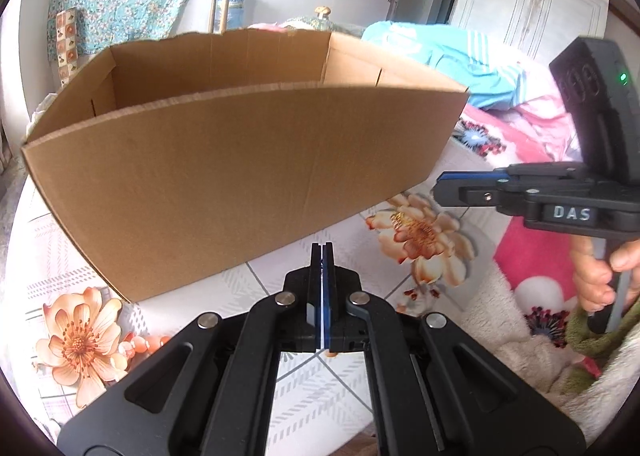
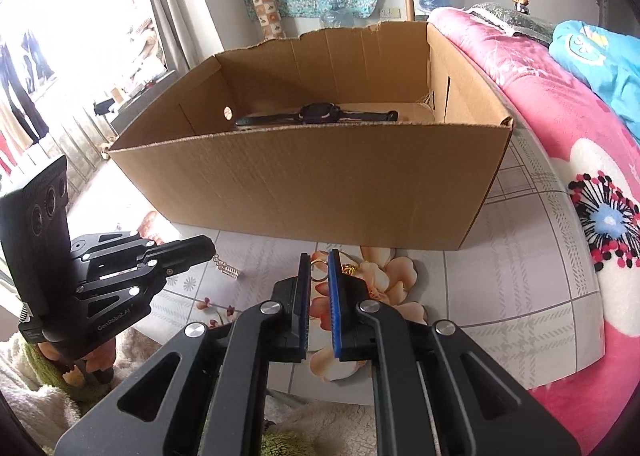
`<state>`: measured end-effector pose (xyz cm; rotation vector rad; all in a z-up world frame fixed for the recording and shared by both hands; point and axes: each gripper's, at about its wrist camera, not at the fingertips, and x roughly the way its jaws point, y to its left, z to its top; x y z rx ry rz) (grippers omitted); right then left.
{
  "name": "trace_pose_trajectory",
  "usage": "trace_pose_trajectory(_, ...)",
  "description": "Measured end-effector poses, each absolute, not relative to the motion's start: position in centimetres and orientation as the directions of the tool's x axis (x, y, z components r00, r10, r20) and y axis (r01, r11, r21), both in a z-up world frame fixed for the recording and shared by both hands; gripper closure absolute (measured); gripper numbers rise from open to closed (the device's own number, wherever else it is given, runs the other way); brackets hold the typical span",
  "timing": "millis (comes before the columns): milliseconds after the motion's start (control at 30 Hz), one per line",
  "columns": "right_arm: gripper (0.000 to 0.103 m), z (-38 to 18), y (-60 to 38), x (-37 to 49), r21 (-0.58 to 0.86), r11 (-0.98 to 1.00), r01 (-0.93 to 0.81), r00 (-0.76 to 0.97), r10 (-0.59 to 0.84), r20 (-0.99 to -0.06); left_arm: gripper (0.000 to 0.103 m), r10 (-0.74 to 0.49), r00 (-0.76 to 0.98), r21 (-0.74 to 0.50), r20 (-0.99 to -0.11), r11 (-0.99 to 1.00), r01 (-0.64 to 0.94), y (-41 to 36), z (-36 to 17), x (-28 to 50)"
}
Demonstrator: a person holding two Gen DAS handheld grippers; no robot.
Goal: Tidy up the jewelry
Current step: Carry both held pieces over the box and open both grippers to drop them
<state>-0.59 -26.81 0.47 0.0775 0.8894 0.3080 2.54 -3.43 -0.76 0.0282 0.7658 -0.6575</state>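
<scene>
- Jewelry first: a gold ring (image 2: 319, 270) sits pinched between the right gripper (image 2: 319, 264) tips, jaws nearly closed on it, just short of the cardboard box (image 2: 312, 191).
- Gold trinket (image 2: 347, 268) peeks beside the right pad; whether it hangs from the ring, I cannot tell.
- Left gripper (image 1: 322, 252) is fully closed, a small silver chain piece (image 2: 227, 268) dangling at its tip.
- Box stands open-topped on the floral sheet (image 2: 520, 280), and a dark watch (image 2: 316, 115) already lies inside, so it looks like the collecting spot.
- Both claws hover low before the box's near wall, likely needing to clear it to drop in.
</scene>
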Motion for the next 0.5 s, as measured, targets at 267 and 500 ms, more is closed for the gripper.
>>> trace_pose_trajectory(267, 0.094, 3.7, -27.6, -0.7, 0.244, 0.934, -0.261, 0.656, 0.357, -0.665, 0.103, -0.649, 0.547, -0.262, -0.528, 0.738, 0.622, -2.6, 4.7, 1.0)
trace_pose_trajectory(500, 0.094, 8.1, -28.0, 0.3, 0.258, 0.905, -0.338, 0.711, 0.425, -0.561, 0.103, -0.758, 0.508, -0.312, -0.408, 0.639, 0.703, -2.7, 10.0, 1.9)
